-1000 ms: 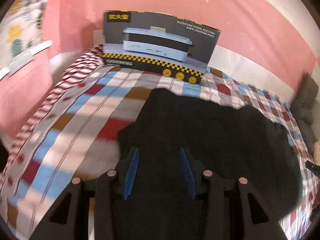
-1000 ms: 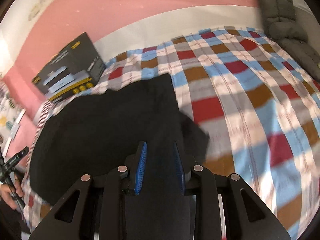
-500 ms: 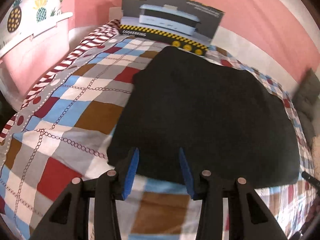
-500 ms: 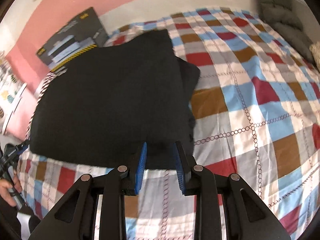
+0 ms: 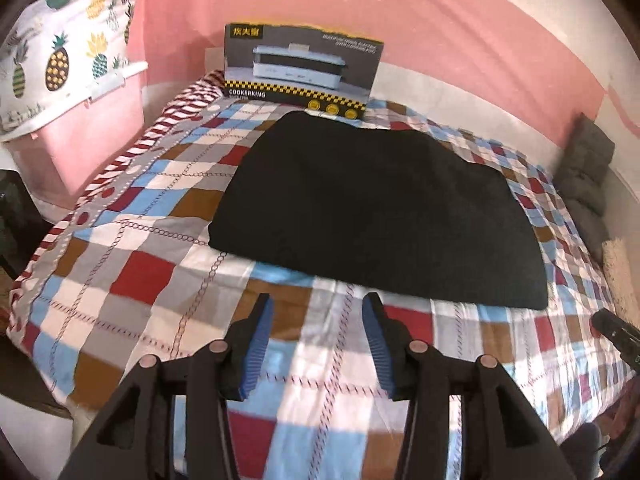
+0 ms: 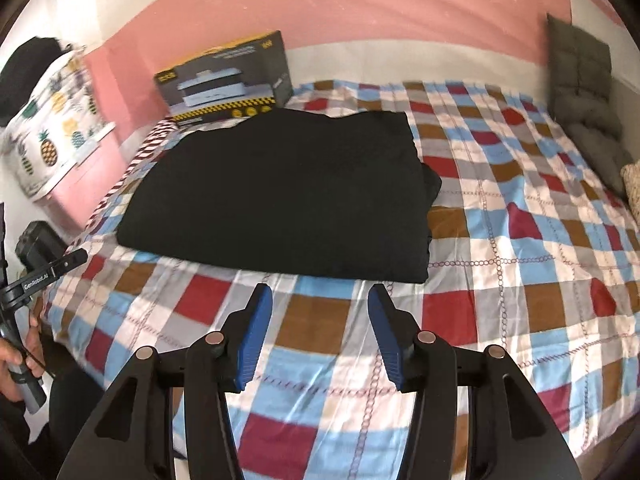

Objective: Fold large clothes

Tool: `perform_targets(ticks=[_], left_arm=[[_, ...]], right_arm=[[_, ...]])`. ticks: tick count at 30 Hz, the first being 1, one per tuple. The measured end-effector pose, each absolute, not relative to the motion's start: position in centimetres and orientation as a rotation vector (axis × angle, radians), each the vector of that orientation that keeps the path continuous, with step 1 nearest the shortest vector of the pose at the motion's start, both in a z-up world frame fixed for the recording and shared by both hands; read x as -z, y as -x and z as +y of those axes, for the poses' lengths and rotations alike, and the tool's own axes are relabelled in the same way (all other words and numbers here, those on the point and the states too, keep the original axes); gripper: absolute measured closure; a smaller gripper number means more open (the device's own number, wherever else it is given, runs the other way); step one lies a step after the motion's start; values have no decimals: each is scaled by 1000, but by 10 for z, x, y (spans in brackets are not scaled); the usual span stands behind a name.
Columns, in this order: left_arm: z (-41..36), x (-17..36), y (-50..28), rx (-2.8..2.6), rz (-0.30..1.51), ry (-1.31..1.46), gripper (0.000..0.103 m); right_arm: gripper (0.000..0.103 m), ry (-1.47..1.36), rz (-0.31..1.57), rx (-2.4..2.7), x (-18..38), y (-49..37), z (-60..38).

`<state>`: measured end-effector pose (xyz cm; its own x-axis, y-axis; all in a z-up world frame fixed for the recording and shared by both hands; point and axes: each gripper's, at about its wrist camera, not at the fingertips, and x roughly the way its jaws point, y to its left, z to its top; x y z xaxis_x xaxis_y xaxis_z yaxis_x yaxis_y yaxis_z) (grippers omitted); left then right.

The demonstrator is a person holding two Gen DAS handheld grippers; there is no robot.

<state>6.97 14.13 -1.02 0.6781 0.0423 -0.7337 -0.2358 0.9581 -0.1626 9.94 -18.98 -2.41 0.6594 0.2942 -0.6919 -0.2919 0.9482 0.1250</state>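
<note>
A large black garment [image 5: 380,204] [image 6: 280,192] lies folded into a broad flat rectangle on the checked bedspread [image 5: 132,264] [image 6: 520,240]. My left gripper [image 5: 318,308] hovers over the bedspread just short of the garment's near edge; its jaws are opening, with nothing between the blue pads. My right gripper [image 6: 320,300] sits likewise before the near edge toward the garment's right side, jaws opening and empty. A bit of dark cloth [image 6: 434,184] sticks out at the garment's right edge.
A cooker box [image 5: 302,68] [image 6: 224,80] stands against the pink wall behind the garment. A pineapple-print cloth [image 5: 60,52] covers a pink bin left of the bed. Grey cushions [image 6: 580,92] lean at the right. A hand [image 6: 20,356] holds the other gripper's handle at left.
Both grippers drew back from on top of the black garment to the bedspread in front of it. The right jaws widened markedly; the left stayed much the same. The garment now lies flat.
</note>
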Motion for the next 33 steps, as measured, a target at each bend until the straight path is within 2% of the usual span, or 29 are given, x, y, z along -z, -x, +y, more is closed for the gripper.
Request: perform_targets(ticks=[7,21,33], left_arm=[[111,-9,-29,-145,800,214,48],[74,-1,-2,-137,887,185,47],[71,-1,1,-139,871,166,47]], right_arm=[[51,54,726,-340,6,-54,-182],[51,86,718,-357,14,-10,-177],[51,85,738,-358,17,-11,-173]])
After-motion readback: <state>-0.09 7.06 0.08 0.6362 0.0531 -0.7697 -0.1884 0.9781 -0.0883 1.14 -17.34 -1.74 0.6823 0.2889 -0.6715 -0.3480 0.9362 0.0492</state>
